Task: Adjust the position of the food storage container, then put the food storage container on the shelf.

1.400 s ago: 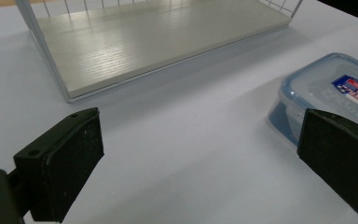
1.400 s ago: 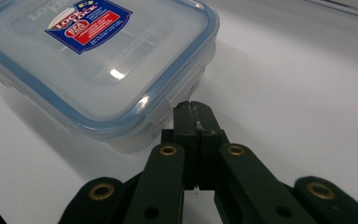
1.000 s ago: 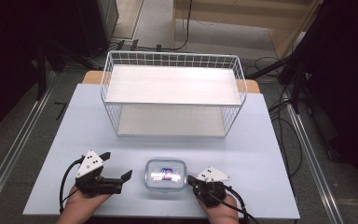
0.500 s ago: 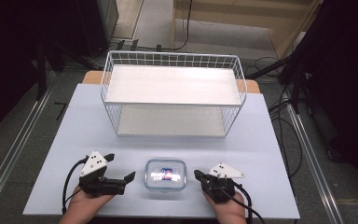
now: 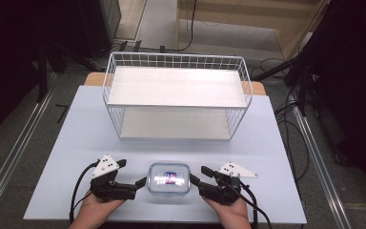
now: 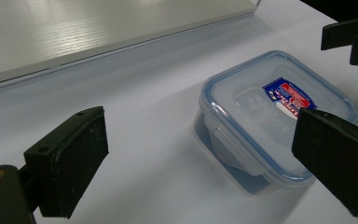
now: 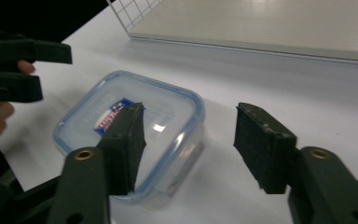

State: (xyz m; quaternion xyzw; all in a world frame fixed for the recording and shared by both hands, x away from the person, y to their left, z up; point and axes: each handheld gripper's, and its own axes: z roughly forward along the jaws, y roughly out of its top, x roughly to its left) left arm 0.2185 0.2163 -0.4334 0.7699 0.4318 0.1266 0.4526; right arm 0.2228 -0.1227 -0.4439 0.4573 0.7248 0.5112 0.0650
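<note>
A clear plastic container (image 5: 168, 177) with a blue-rimmed snap lid sits flat on the pale counter (image 5: 276, 157), close to the person's edge and midway between the two hands. It is upright, lid up, with a red and blue label (image 5: 170, 177) in the middle of the lid. Its outline is a rounded rectangle only slightly wider than deep, so its long axis runs left to right across the counter, roughly from one hand-held gripper to the other. Its sides lie about square to the counter's edges.

The left hand-held gripper (image 5: 132, 175) lies low on the counter just left of the container, jaws pointing toward it. Its jaws stand wide apart with nothing held; in the left gripper view one jaw overlaps the container's near corner, and I cannot tell if it touches.

The right hand-held gripper (image 5: 199, 174) is just right of the container, pointing back at it. Its jaws have just been opening and now stand about half apart. In the right gripper view (image 7: 190, 140) one jaw hangs over the lid, the other over bare counter, so they close on nothing.

Behind the container, well apart from it, stands a white wire basket (image 5: 112, 83) with two pale shelf boards (image 5: 176, 88).
</note>
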